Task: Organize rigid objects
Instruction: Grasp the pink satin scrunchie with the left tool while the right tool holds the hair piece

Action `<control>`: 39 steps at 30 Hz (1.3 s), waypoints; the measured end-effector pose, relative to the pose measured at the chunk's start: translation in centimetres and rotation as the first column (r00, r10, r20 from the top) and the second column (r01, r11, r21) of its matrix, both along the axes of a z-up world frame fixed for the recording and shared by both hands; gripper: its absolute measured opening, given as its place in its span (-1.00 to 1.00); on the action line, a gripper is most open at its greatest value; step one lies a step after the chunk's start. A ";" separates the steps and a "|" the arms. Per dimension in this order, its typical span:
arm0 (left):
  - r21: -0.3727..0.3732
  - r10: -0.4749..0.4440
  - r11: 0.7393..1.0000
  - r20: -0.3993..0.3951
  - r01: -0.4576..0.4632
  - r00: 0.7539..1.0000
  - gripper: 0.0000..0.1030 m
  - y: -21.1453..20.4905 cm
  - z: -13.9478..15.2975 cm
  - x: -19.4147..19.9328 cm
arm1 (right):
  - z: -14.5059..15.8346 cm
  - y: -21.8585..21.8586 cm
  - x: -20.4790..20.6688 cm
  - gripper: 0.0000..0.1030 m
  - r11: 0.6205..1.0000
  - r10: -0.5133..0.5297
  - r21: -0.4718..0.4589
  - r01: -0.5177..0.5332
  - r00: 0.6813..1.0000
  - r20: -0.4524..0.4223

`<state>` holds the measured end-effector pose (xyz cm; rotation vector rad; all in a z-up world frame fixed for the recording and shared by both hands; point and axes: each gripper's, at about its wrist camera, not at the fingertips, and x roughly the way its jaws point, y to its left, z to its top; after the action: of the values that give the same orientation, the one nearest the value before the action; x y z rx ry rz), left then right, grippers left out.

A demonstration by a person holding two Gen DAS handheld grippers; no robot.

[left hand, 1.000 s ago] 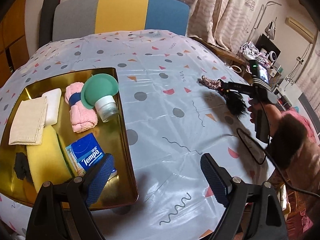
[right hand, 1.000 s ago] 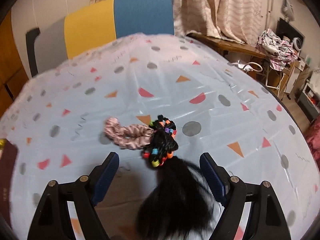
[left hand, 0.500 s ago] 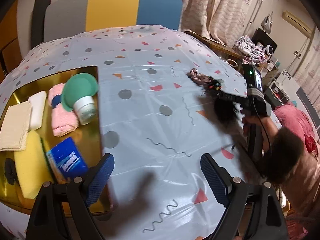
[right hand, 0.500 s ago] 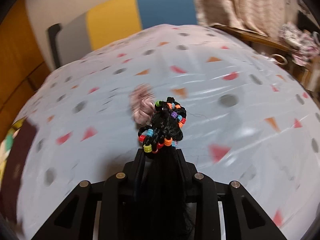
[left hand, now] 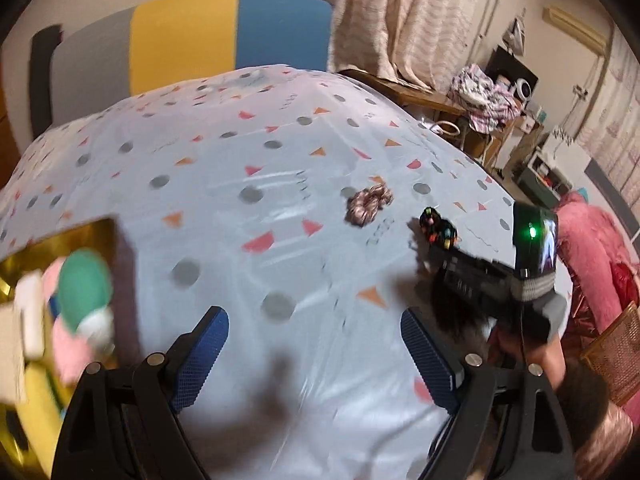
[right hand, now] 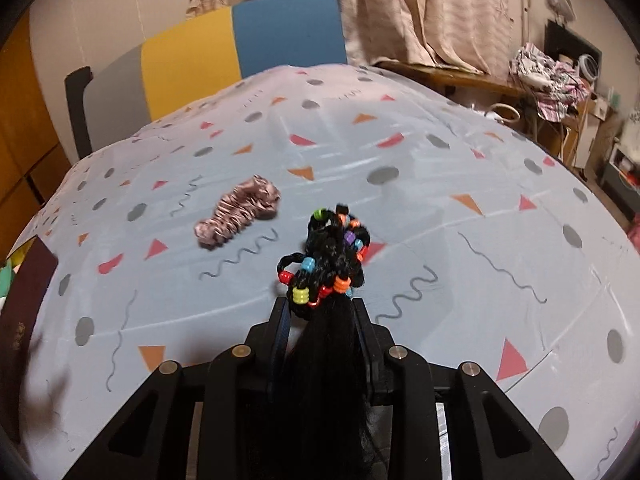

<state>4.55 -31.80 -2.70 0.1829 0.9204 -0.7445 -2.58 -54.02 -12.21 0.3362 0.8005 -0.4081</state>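
Since a second ago the right gripper (right hand: 320,312) has clamped shut on the black hairpiece (right hand: 328,264), which then lay loose on the tablecloth (right hand: 440,200) between wide jaws
Colored beads stud its braided top, which pokes out just past the fingertips, while the long black hair hangs back between the jaws; in the left view it rides at the gripper's tip, above the cloth. A pink scrunchie (right hand: 238,211) lies on the cloth near it, to the left and apart. The left gripper (left hand: 316,352) has slid rightward off the gold tray (left hand: 96,236), its blue pads spread wide over bare cloth with nothing between them. On the blurred tray sit a green lid (left hand: 84,288) and pink cloth (left hand: 72,356). A striped chair (right hand: 224,52) stands behind the table
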 end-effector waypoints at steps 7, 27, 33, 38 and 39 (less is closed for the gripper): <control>0.081 -0.063 0.995 -0.028 0.065 0.998 0.73 -9.3 -3.0 4.7 | -0.5 -0.1 -0.1 -0.41 1.000 -0.005 0.004 0.005 1.000 -0.001; 0.156 -0.139 0.980 0.074 0.126 0.988 -0.36 -18.3 -9.5 8.7 | -1.0 -0.5 -0.5 -0.41 1.000 -0.020 0.024 0.019 0.999 0.027; 0.148 -0.133 0.982 0.072 0.121 0.989 -0.52 -15.8 -9.4 7.5 | -1.0 -0.2 -0.3 -0.41 1.000 -0.019 -0.008 0.019 1.000 0.009; 0.110 -0.080 0.991 0.041 0.075 0.996 -0.53 -12.6 -9.4 5.8 | -0.9 0.0 -0.2 -0.41 0.999 -0.019 -0.029 0.019 1.000 -0.003; 0.105 -0.070 0.992 0.039 0.066 0.997 -0.53 -11.9 -9.4 5.4 | -0.9 0.1 -0.1 -0.41 0.999 -0.019 -0.034 0.019 1.000 -0.006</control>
<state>9.96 -43.68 -12.11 0.3216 0.9161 -0.7536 -2.70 -53.95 -13.14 0.3109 0.7965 -0.4407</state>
